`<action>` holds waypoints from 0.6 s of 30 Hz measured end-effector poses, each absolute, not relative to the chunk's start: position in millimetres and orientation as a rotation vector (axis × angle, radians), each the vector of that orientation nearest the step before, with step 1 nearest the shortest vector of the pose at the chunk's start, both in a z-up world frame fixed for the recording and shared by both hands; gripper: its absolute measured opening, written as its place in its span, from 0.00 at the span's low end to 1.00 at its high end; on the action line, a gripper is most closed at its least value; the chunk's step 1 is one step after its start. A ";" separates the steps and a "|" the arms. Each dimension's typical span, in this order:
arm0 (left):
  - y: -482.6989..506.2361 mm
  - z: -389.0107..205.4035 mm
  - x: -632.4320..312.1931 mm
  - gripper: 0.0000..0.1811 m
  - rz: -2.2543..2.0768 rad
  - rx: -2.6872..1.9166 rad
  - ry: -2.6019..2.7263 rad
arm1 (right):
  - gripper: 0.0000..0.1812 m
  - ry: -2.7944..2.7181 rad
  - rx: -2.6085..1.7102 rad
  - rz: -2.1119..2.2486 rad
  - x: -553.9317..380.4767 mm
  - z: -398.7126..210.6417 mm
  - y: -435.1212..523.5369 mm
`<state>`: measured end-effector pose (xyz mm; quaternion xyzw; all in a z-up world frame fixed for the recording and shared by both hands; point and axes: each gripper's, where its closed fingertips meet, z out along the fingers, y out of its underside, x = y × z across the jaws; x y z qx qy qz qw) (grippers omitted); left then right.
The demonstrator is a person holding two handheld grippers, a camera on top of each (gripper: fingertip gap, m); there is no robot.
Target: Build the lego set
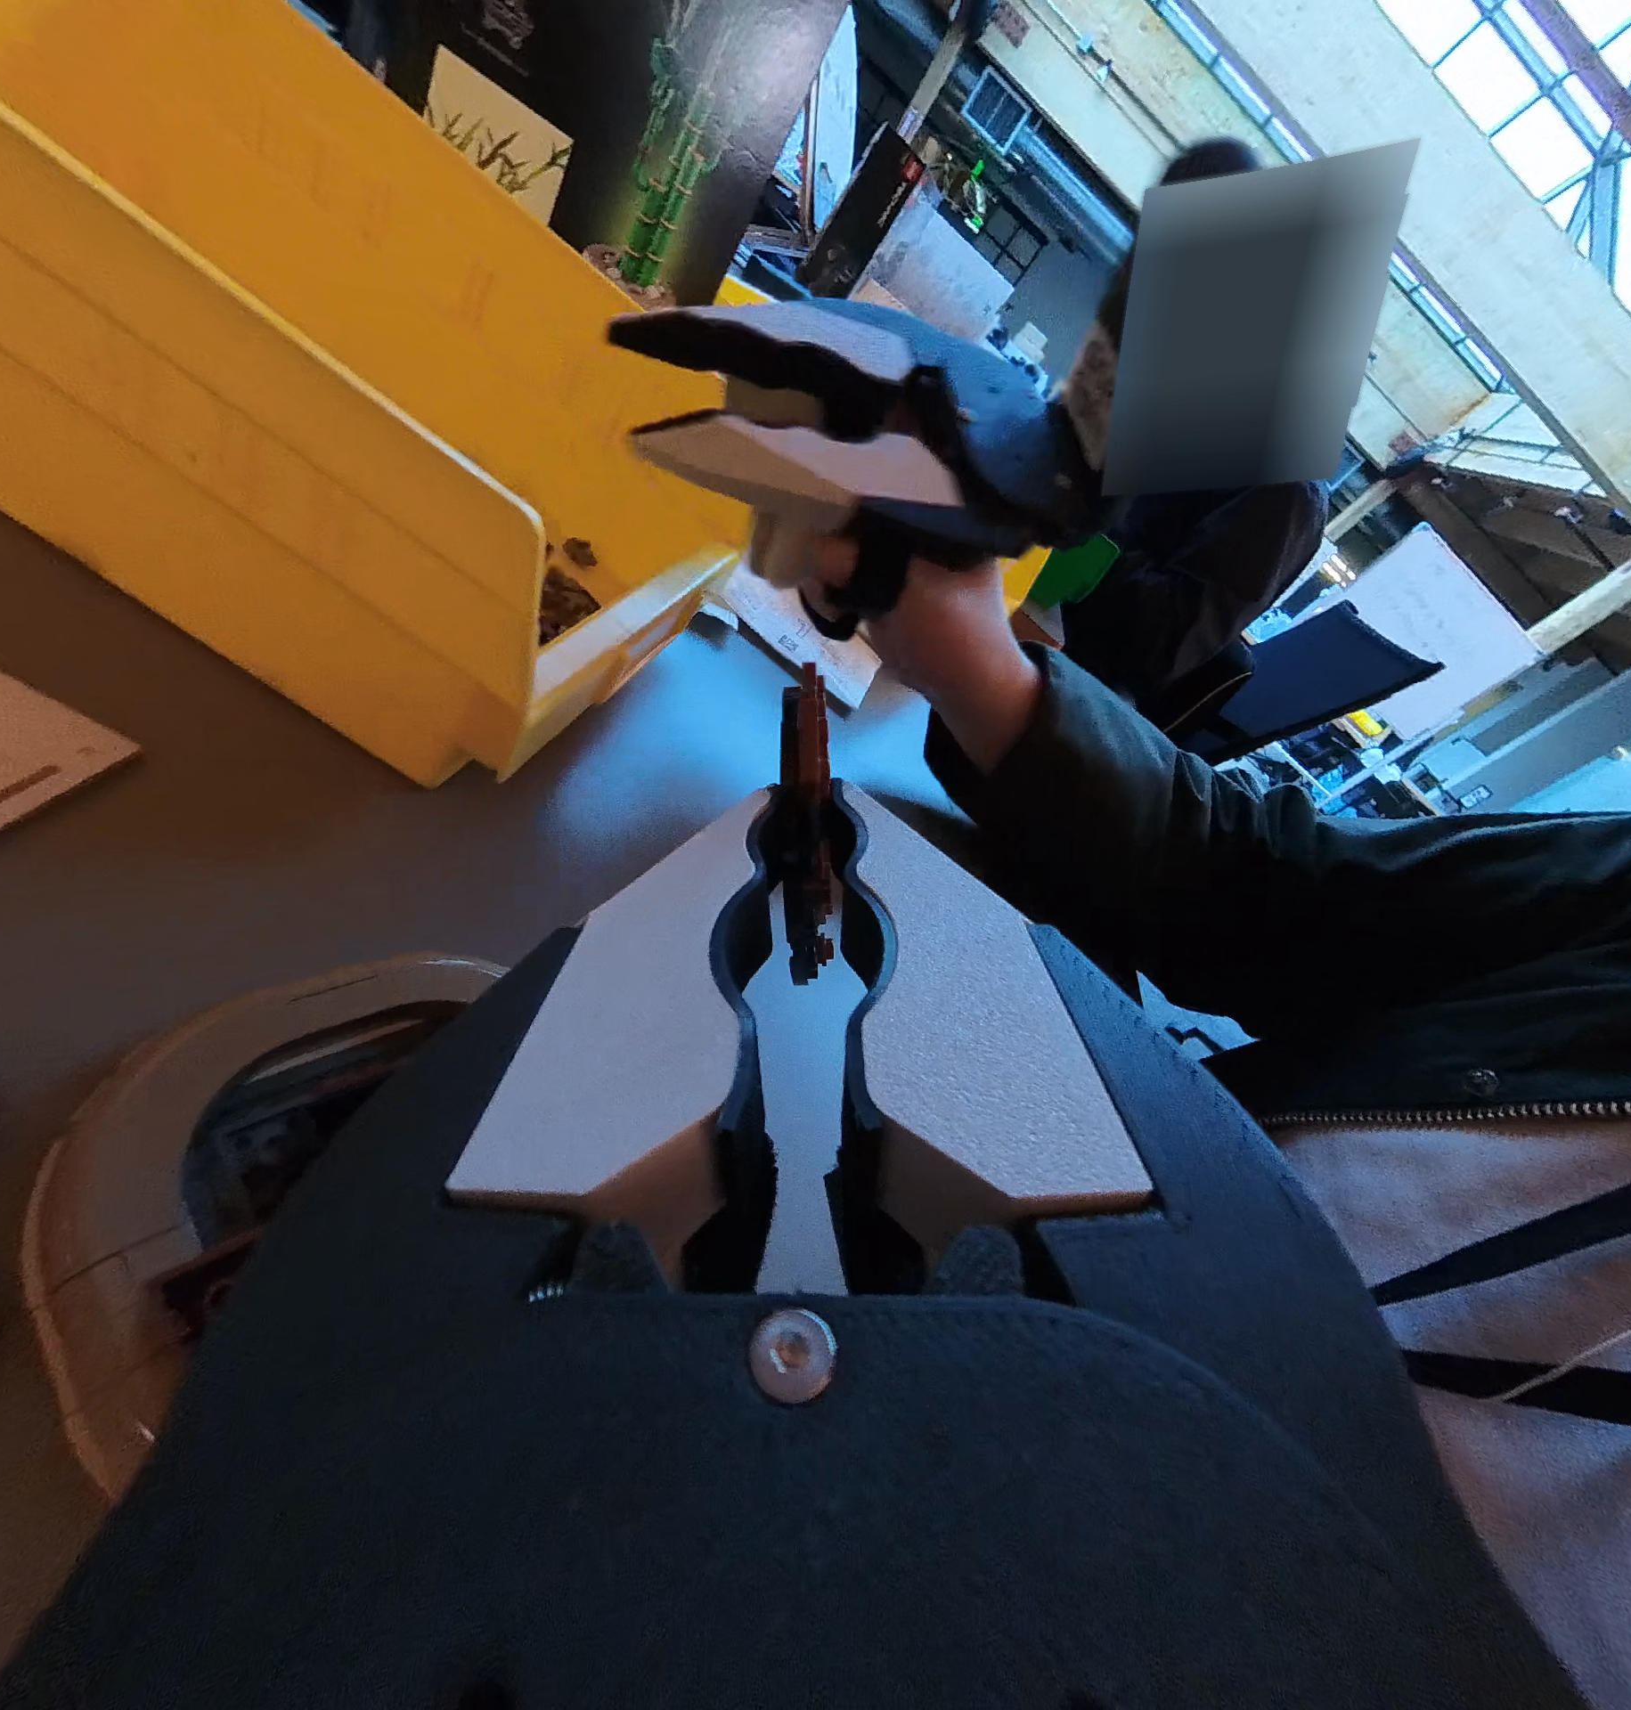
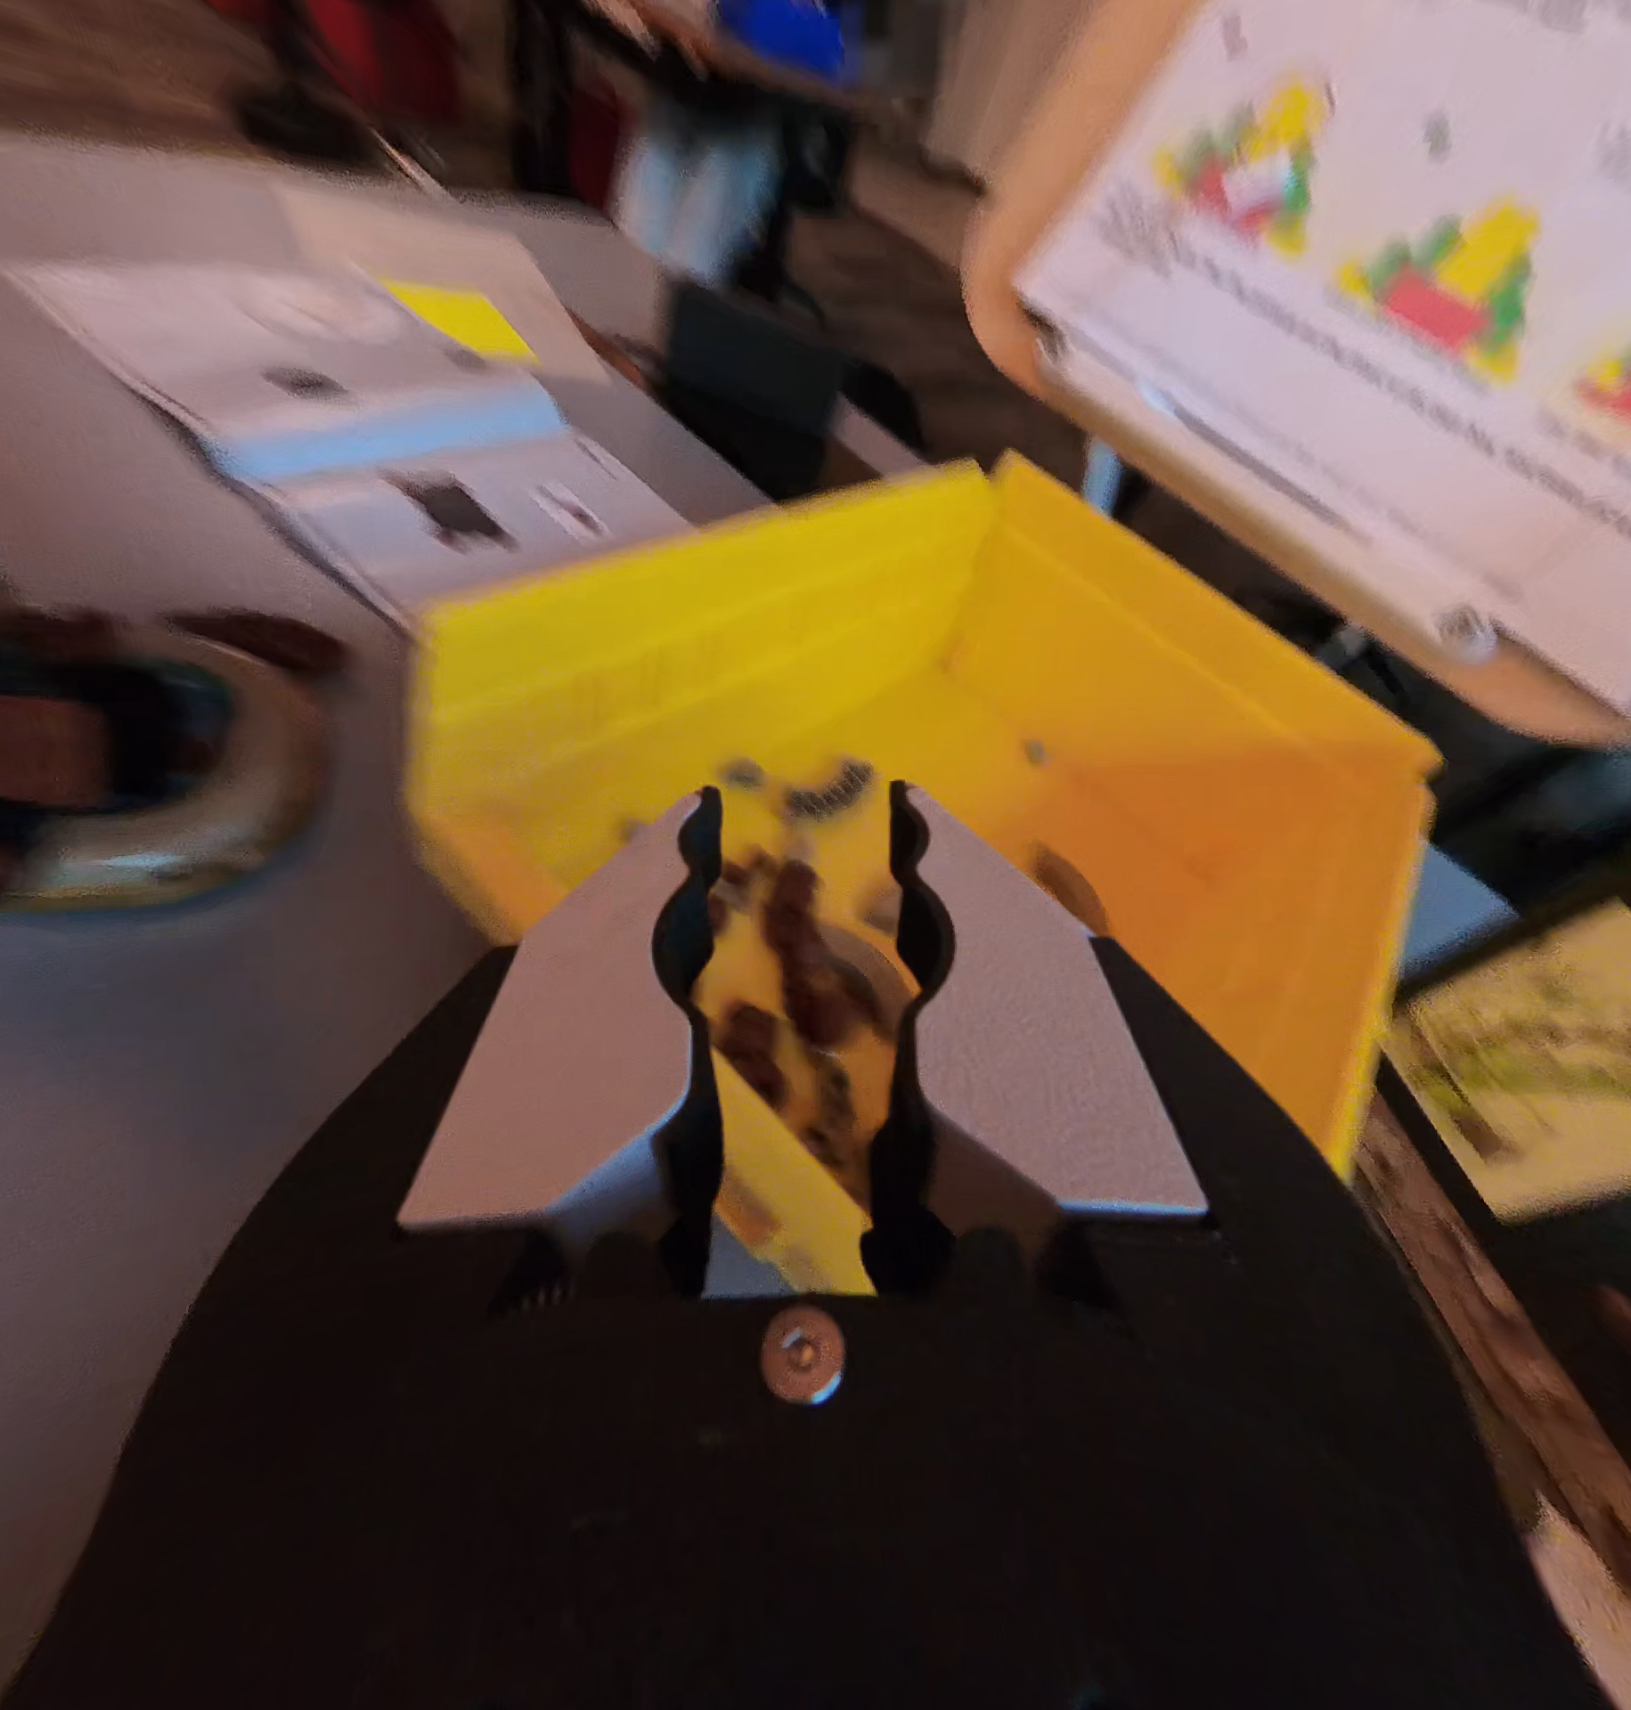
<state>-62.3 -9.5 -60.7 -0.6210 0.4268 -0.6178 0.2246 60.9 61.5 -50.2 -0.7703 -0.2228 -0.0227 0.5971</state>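
Left tool (image 1: 804,796) at frame centre, clenched on a thin brown lego assembly (image 1: 807,740) held upright above the table (image 1: 284,888). Right tool (image 2: 804,805) released, empty, aimed into the yellow bin (image 2: 1117,703) of loose brown pieces (image 2: 797,935). Best to slow down, single out one piece, pinch squarely.

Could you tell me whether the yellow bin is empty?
Not empty: small brown pieces lie scattered on the floor of the yellow bin.
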 end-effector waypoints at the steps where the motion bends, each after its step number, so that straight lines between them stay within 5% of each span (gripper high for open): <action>1: -8.3 -62.2 -62.5 0.03 -1.709 -1.731 1.168 | 0.17 -0.584 -1.703 0.055 38.2 -37.8 50.9; 4: -10.6 -64.8 -62.2 0.04 -1.763 -1.768 1.158 | 0.12 -0.840 -1.476 0.397 -33.8 -19.0 3.8; 18: -24.2 -70.8 -59.7 0.04 -1.799 -1.800 1.225 | 0.03 -1.042 -1.553 0.315 -64.0 -54.9 -6.2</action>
